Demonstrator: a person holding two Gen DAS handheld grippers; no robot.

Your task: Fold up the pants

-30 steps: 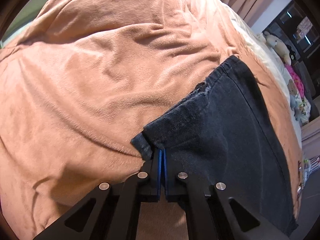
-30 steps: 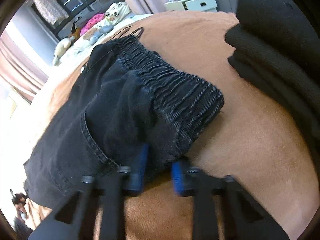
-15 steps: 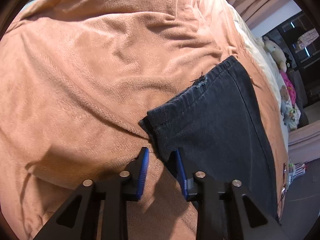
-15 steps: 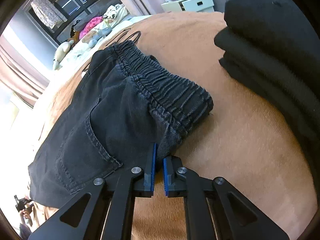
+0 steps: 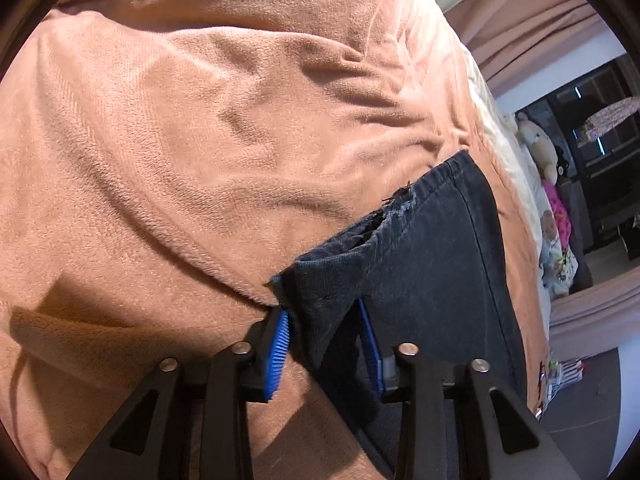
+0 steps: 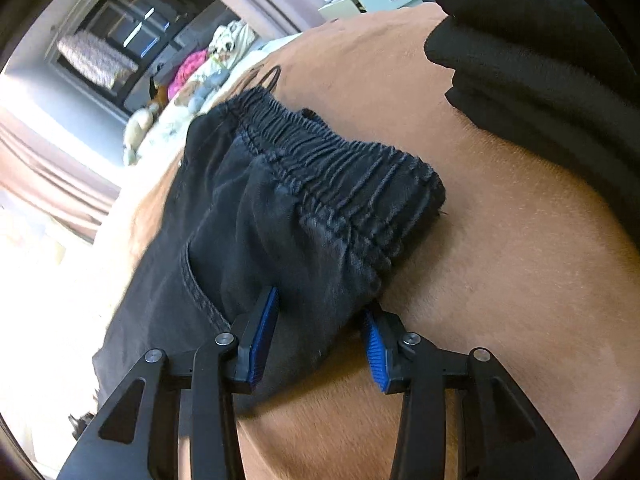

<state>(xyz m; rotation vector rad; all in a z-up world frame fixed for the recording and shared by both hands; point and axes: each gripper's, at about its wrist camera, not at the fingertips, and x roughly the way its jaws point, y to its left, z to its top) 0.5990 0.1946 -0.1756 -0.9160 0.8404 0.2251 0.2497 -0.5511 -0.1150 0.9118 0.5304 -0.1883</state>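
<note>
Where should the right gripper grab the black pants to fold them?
Best guess: the near corner of the pants, just below the gathered elastic waistband. It is thick and bunched, so it should not slip. Come in low from the near edge, where the cloth already lies between the right gripper jaws. They have just been opening and are not pinching it.
</note>
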